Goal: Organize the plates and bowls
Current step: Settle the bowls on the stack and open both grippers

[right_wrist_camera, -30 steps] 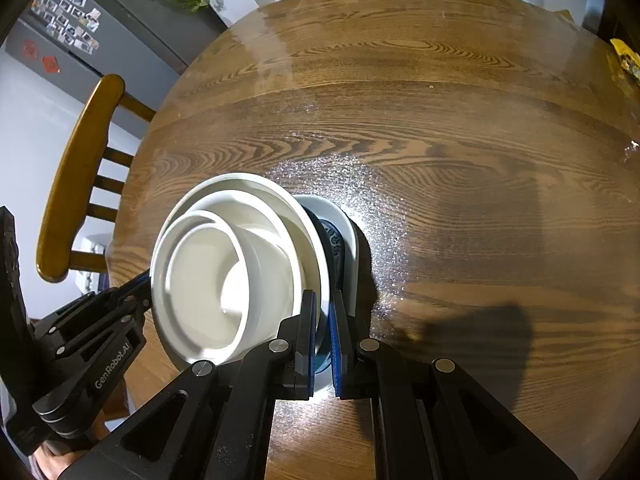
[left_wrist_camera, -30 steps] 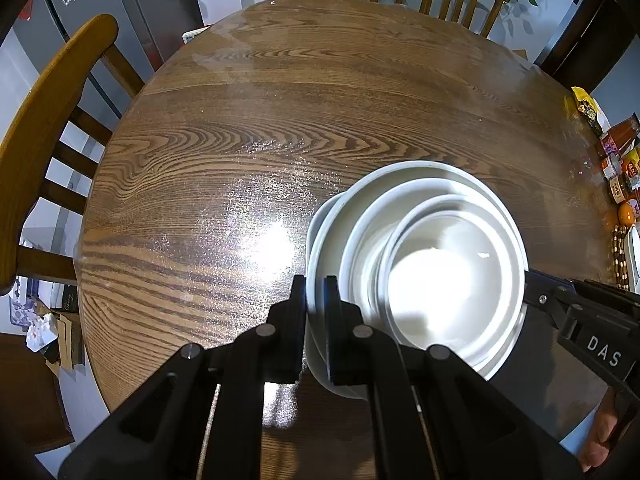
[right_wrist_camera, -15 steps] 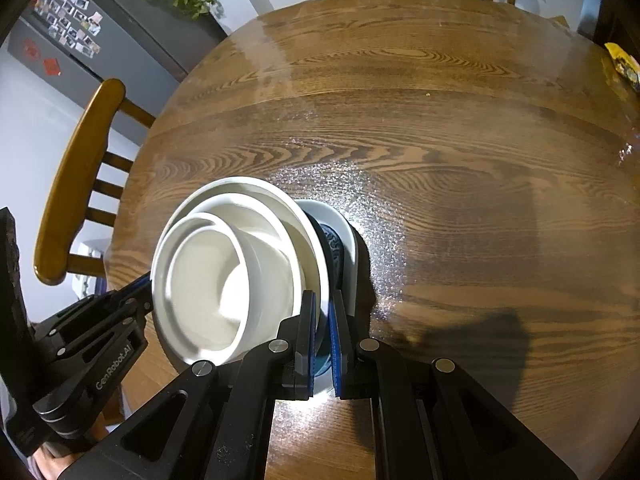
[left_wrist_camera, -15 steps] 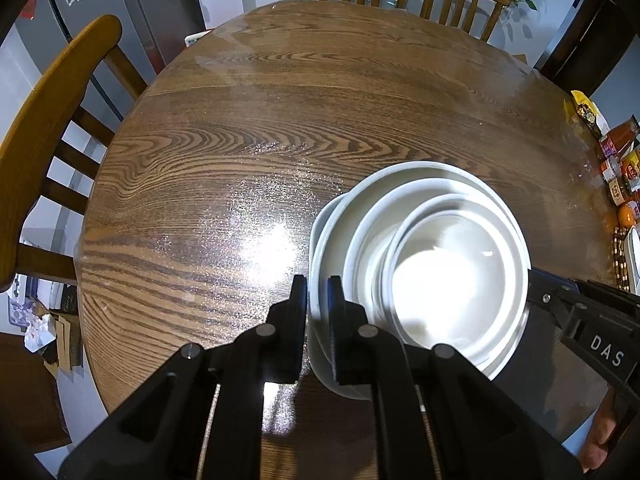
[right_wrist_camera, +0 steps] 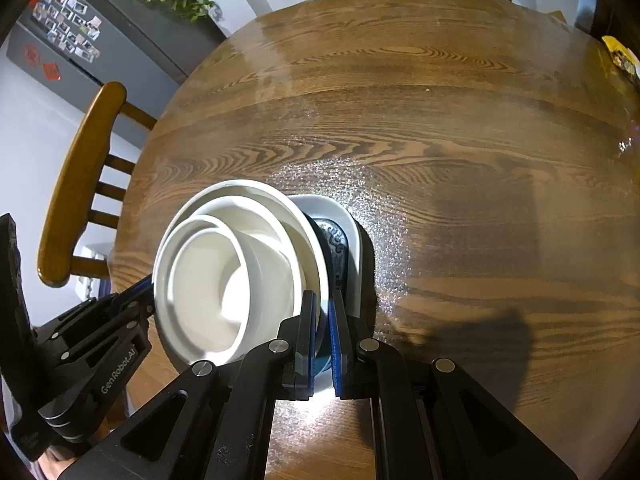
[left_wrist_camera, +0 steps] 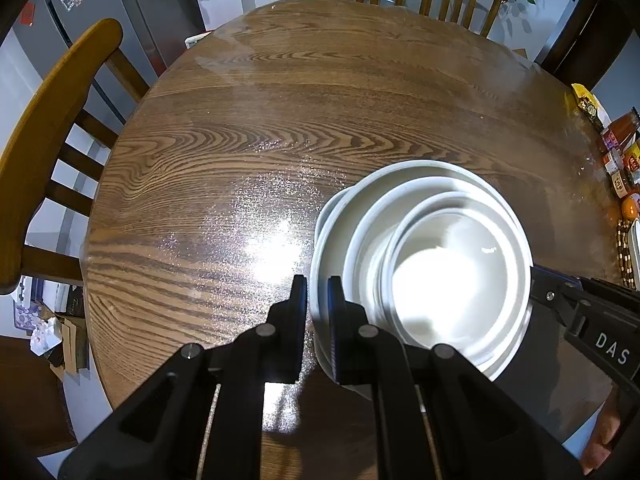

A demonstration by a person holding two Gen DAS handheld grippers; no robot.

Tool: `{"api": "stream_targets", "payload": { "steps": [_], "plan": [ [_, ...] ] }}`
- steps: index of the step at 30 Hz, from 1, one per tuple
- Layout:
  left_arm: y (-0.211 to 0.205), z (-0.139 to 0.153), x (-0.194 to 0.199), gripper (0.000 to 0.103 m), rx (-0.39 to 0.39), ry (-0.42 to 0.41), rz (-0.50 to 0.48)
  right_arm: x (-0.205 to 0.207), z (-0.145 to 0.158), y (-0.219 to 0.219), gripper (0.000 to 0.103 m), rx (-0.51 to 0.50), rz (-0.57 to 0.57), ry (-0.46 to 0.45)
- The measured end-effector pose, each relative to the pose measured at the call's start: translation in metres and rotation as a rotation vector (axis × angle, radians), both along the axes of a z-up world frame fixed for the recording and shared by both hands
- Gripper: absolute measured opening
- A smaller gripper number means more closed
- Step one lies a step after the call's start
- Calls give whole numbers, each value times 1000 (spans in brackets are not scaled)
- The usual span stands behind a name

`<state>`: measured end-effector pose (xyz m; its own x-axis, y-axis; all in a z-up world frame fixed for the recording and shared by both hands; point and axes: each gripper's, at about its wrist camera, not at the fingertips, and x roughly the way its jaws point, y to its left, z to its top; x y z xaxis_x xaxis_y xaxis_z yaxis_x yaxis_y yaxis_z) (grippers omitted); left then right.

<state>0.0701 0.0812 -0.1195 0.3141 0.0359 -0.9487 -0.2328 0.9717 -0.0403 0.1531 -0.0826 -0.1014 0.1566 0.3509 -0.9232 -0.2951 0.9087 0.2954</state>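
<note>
Claws (left_wrist_camera: 318,308) (right_wrist_camera: 323,322) as before, each narrow on the dish stack's (left_wrist_camera: 440,272) bottom rim.

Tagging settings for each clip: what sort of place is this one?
Most likely a home dining area: a round wooden table ringed by wooden chairs, with a fridge covered in photos behind.

White letters "DAS" stand on the black body of the right tongs (left_wrist_camera: 612,350) at the lower right of the left wrist view. "GenRobot.AI" runs along the left tongs (right_wrist_camera: 118,368) at the lower left of the right wrist view.
</note>
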Motion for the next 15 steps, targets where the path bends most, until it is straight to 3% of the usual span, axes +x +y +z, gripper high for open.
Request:
{"api": "stream_targets", "payload": {
  "steps": [9,13,15],
  "plan": [
    [-1,1,0,7,8,5,-5,-2,1,2,9,6,2,3],
    [-4,12,0,8,50,-40,-13,-2,3,4,9,14,10,-4],
    [-4,17,1,12,30,-57,-21,-2,4,6,9,18,15,-9]
  ]
}}
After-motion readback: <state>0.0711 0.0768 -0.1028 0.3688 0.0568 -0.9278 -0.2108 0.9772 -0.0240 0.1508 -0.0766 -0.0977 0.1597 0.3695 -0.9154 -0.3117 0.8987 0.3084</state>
